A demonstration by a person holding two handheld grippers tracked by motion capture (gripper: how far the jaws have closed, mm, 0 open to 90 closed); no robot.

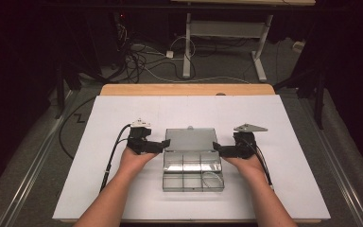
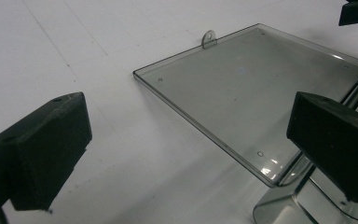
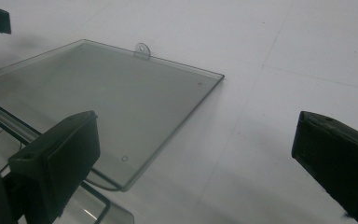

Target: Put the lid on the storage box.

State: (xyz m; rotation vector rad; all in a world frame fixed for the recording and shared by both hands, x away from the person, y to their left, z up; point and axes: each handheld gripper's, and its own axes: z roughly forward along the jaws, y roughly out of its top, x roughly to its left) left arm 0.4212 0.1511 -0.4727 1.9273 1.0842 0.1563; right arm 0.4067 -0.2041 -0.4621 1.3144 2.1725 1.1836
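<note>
A clear box (image 1: 193,171) lay open mid-table (image 1: 99,179), its lid (image 1: 191,139) swung back flat on the far side. The left gripper (image 1: 163,144) stood at the box's left edge by the hinge and the right gripper (image 1: 217,149) at its right edge. Both had their jaws wide apart and gripped nothing. One compartment seemed to hold a thin wire loop (image 1: 212,178).
</note>
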